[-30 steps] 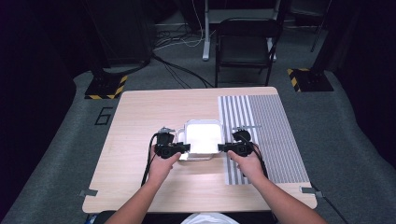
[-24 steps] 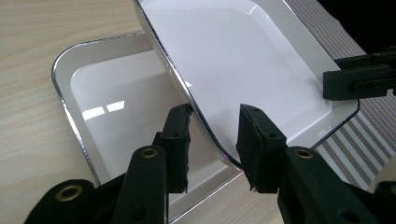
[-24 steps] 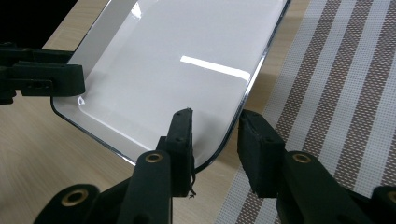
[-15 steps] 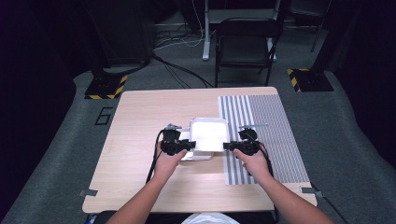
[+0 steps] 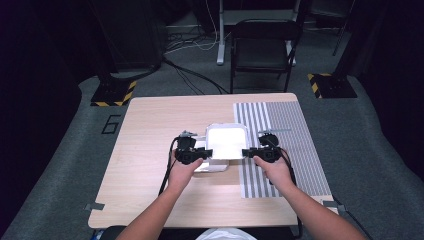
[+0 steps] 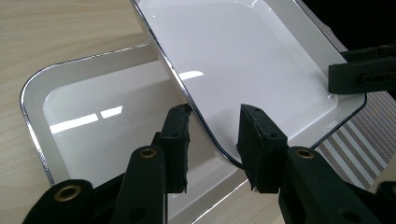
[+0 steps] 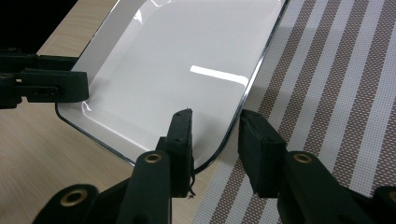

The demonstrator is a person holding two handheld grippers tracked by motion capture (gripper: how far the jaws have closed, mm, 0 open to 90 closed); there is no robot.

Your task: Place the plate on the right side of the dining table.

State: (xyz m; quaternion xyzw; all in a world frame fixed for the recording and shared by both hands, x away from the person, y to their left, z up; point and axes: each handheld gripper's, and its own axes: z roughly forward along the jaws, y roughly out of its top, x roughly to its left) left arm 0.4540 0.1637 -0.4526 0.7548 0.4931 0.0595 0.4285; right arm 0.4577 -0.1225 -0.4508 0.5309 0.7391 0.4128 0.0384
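A pale wooden table stands on grey carpet in a dark room, with a striped placemat laid over its right part. Beyond the far edge stands a black folding chair; cables run across the floor, and black-and-yellow weighted bases sit to the left and right of it.

From above, two white trays sit near the table's middle. The upper tray is overlapping a lower tray that peeks out at its near-left corner. The left gripper view makes this plainer: the upper tray is tilted, its rim raised over the lower tray, which lies flat on the wood. The right gripper view shows the upper tray's right edge above the placemat, and the opposite gripper's jaws at the tray's far side.

The left gripper sits at the upper tray's left edge; in its own view the jaws straddle the rim with a gap on each side, not clamped. The right gripper is at the tray's right edge; in its own view the jaws likewise stand apart around the rim. Both forearms reach in from the near edge, hands level, grippers pointing inward toward each other.
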